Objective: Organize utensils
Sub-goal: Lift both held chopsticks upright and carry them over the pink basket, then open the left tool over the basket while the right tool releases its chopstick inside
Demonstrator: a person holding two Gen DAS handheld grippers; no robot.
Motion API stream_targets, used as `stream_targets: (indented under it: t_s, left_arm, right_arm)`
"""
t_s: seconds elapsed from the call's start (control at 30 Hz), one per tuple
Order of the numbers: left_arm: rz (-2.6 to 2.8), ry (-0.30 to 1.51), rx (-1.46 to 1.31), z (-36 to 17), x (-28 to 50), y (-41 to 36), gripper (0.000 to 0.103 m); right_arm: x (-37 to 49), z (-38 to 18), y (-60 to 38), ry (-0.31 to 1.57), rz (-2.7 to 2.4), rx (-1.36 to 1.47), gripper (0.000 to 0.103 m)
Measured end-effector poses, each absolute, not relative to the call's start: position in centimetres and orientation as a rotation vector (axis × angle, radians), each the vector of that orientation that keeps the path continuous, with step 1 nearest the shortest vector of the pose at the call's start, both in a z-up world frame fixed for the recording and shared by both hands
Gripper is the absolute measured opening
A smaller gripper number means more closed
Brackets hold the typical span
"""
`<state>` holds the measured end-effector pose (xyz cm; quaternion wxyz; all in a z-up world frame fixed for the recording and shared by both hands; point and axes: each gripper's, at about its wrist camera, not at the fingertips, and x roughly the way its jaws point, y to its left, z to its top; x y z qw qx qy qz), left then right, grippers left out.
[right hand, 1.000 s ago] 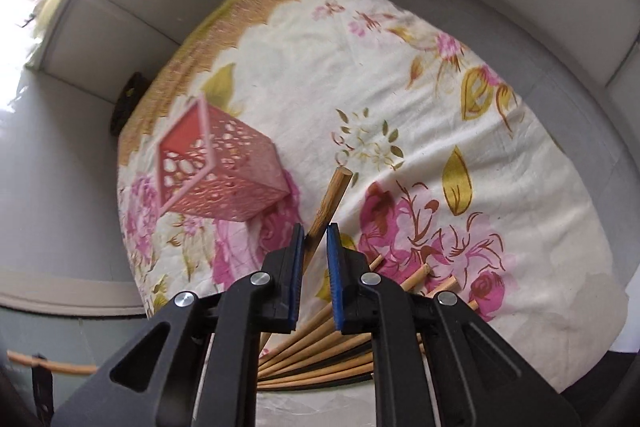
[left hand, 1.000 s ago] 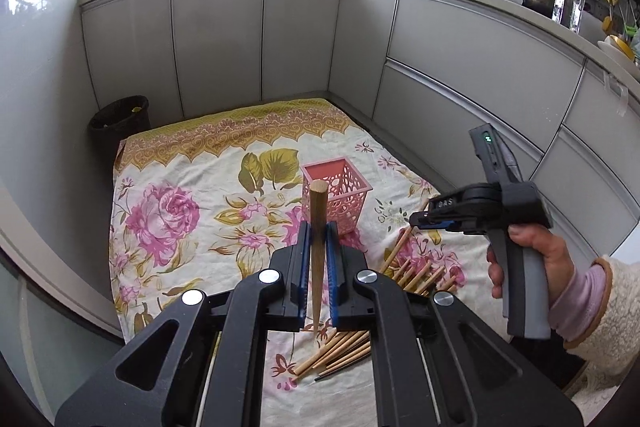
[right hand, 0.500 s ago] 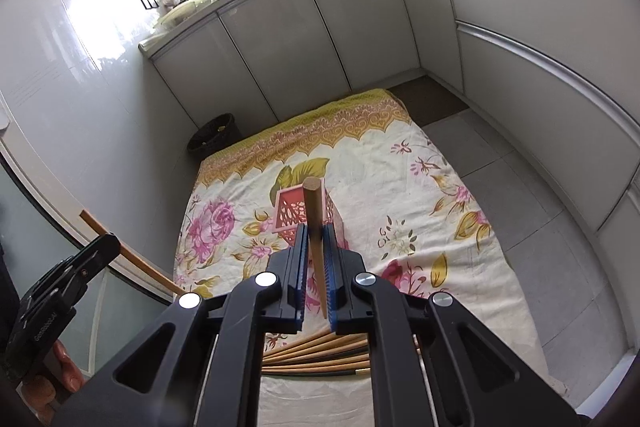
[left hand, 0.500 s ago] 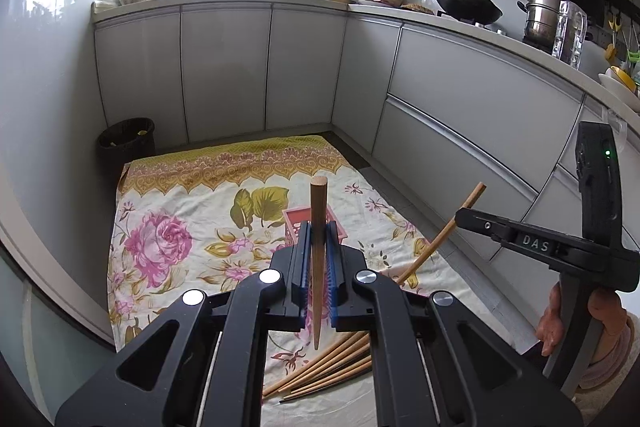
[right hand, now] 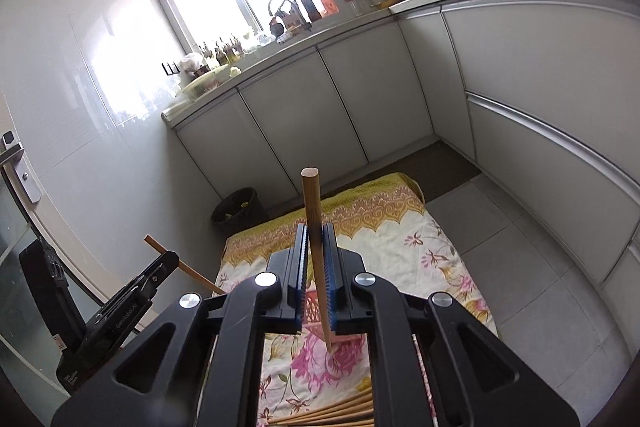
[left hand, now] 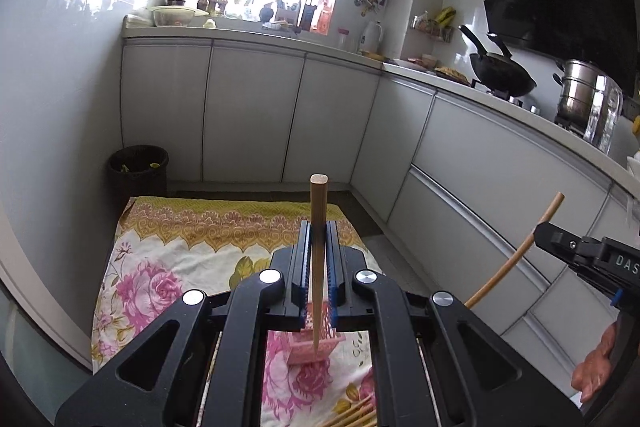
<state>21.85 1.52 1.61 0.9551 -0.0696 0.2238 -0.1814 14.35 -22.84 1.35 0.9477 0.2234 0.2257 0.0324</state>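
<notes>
The left gripper (left hand: 317,259) is clamped on a smooth, tapered wooden chopstick (left hand: 318,211) above the perforated pink plastic basket (left hand: 312,345) on the floral cloth (left hand: 160,267), and the right gripper (right hand: 316,255) pinches another round chopstick (right hand: 312,203), with loose chopsticks (right hand: 340,413) below.

At about 3 o'clock in the left wrist view, the black body of the right gripper (left hand: 540,233) carries white letters "DAS", cut off by the frame edge. At about 8 o'clock in the right wrist view, the left gripper (right hand: 170,259) bears small pale lettering too blurred to read.
</notes>
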Motion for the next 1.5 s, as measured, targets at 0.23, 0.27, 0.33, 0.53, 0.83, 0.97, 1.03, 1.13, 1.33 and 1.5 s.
stream_targets:
  t_s: [0.23, 0.27, 0.33, 0.53, 0.83, 0.97, 1.03, 1.13, 1.33, 1.5]
  left_arm:
    - [-0.313, 0.447, -0.145, -0.8, 25.2, 0.2, 0.006]
    - [-0.304, 0.454, -0.136, -1.3, 25.7, 0.0, 0.006]
    - [-0.306, 0.477, -0.125, -2.6, 26.8, -0.4, 0.006]
    - [-0.315, 0.548, -0.118, -5.3, 29.1, -0.6, 0.007]
    - [-0.324, 0.513, -0.188, -3.4, 28.6, 0.9, 0.025]
    - [-0.319, 0.443, -0.226, -1.0, 26.9, 2.1, 0.035]
    - [-0.316, 0.421, -0.239, -0.1, 26.2, 2.5, 0.038]
    - [-0.312, 0.420, -0.250, 0.5, 25.7, 3.0, 0.041]
    - [-0.332, 0.484, -0.215, 0.0, 25.6, 2.5, 0.045]
    - [-0.333, 0.500, -0.159, 0.1, 24.2, 1.8, 0.089]
  right_arm:
    - [19.0, 1.2, -22.4, 0.415, 0.068, 0.445, 0.008]
    - [19.5, 0.8, -22.1, 0.416, 0.070, 0.444, 0.008]
    - [20.9, 0.1, -21.8, 0.421, 0.072, 0.438, 0.008]
    - [24.3, -2.4, -21.2, 0.449, 0.086, 0.440, 0.008]
    - [27.1, -6.1, -20.1, 0.512, 0.092, 0.428, 0.008]
    - [27.5, -7.0, -19.7, 0.525, 0.099, 0.409, 0.010]
    - [27.7, -7.5, -19.6, 0.546, 0.098, 0.408, 0.011]
    - [27.7, -8.3, -19.9, 0.572, 0.092, 0.430, 0.012]
    - [25.6, -8.3, -21.1, 0.549, 0.070, 0.493, 0.061]
    - [22.4, -8.0, -22.5, 0.516, 0.078, 0.590, 0.093]
